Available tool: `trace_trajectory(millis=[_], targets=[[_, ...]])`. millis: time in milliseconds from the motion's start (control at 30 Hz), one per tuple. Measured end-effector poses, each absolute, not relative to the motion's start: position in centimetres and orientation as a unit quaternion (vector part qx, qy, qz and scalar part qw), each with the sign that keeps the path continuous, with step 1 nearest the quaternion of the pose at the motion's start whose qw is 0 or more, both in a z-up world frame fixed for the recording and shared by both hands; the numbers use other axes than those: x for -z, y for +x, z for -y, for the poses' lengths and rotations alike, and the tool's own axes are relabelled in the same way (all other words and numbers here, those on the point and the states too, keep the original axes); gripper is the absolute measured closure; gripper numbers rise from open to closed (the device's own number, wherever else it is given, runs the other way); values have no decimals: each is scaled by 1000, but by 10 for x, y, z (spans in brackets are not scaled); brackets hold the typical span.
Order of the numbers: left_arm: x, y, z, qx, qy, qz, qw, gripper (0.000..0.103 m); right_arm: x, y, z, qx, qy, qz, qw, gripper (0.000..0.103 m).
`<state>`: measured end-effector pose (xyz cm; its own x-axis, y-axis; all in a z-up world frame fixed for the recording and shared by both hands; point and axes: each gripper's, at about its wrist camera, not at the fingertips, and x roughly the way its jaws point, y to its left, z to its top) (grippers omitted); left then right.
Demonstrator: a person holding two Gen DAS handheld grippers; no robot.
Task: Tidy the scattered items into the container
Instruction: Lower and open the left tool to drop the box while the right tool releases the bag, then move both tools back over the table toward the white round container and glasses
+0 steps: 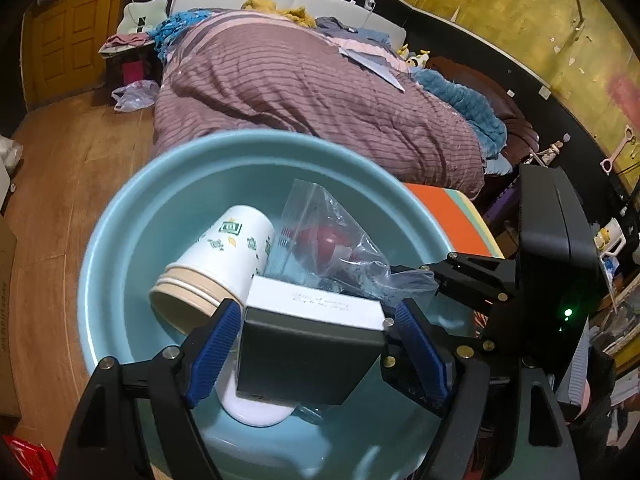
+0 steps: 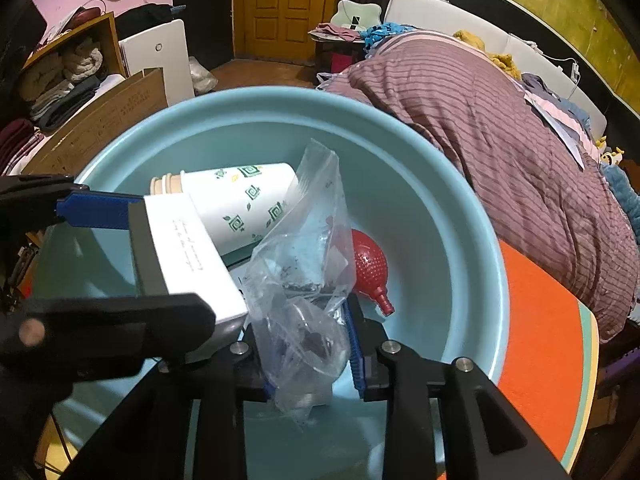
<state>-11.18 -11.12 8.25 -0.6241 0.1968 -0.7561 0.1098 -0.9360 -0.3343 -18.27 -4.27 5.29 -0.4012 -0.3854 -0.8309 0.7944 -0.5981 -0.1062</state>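
A: Left tool [image 1: 316,344] state?
B: Clamped on a box [image 1: 308,348], white top, dark side, held over the near part of the blue basin [image 1: 120,216].
A: Right tool [image 2: 308,364]?
B: Pinching a clear plastic bag [image 2: 300,280], also above the basin, just right of the box and touching its corner.
A: What's already in?
B: Paper cups [image 1: 224,256] stacked, lying on their side at the far left of the basin floor. Red bulb [image 2: 370,268] on the right, nozzle toward the near wall.
A: Free room?
B: Basin's far right wall is bare. Orange surface [image 2: 536,344] shows past the right rim; bed [image 1: 320,92] close behind the far rim.
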Motion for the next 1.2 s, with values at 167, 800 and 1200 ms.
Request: trace_trajectory(millis=[167,800,1200], targets=[[-92,-110,109,-887,-427,172,24,19,-62,-180,42,802,396,-258,366,73],[-126,-93,102,-901,-403,161,14,18,-106,-166,23,828,366,-248,346,56],[-140,-79,79,-903,-410,128,-6,14,-128,-146,-3,848,356,-210,333,25]])
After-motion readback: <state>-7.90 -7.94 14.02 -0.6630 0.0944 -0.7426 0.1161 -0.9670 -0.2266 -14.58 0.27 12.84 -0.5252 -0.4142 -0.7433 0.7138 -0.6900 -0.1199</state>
